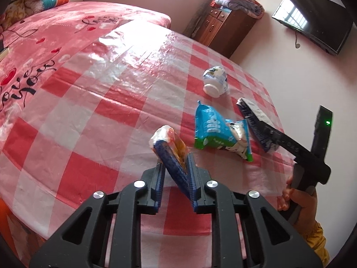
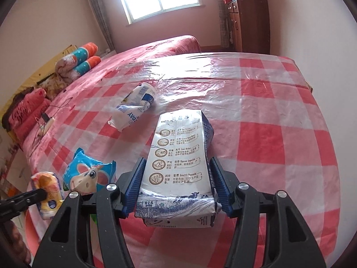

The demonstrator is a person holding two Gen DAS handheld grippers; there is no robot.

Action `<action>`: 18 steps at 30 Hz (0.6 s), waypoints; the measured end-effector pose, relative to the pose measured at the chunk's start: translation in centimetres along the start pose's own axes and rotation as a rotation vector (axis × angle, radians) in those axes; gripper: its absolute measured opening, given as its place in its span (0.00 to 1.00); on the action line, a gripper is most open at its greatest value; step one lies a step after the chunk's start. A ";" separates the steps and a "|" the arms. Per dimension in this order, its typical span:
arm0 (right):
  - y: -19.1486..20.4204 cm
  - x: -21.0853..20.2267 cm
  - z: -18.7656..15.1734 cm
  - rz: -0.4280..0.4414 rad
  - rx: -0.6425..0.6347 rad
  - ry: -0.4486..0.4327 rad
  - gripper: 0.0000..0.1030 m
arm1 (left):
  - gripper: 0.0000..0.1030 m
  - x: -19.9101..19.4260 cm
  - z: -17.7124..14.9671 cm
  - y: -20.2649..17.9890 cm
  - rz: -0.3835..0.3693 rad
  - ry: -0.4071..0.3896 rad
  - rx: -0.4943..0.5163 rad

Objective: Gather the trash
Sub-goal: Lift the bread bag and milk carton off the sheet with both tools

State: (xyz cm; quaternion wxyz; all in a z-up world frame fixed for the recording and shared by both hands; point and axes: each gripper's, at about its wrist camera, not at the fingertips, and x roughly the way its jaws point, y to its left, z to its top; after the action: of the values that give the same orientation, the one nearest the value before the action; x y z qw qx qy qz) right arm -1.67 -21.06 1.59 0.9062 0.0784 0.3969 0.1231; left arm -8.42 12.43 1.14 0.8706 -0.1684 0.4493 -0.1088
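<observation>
Table [image 2: 279, 116] far half and right side are bare checked cloth: wide open for a pass. Clutter sits near-left: bottle [image 2: 136, 107] lying on its side mid-table, blue pouch [image 2: 89, 172] near the front edge, small wrapper [image 1: 171, 143] just beside it at the front-left corner. Gap between bottle and pouch is passable. Milk carton [image 2: 183, 156] fills the near centre lane. Wall [image 1: 301, 71] bounds the table's right edge, bed [image 1: 44, 44] the left.
</observation>
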 end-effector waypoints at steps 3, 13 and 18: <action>-0.2 -0.6 -0.3 0.001 0.007 -0.005 0.57 | 0.27 0.6 0.0 0.1 0.000 0.008 -0.001; -0.6 -3.6 -0.9 0.062 0.063 -0.071 0.57 | 0.14 1.0 -0.4 0.8 -0.039 -0.030 -0.043; -0.4 -4.7 -1.5 0.067 0.059 -0.068 0.57 | 0.10 -0.2 -0.6 1.3 -0.067 -0.056 -0.066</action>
State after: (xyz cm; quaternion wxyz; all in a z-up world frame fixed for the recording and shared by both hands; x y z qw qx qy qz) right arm -5.76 -22.73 3.76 0.9118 0.1224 0.3665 0.1387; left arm -9.02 13.58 0.42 0.8727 -0.2149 0.4222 -0.1185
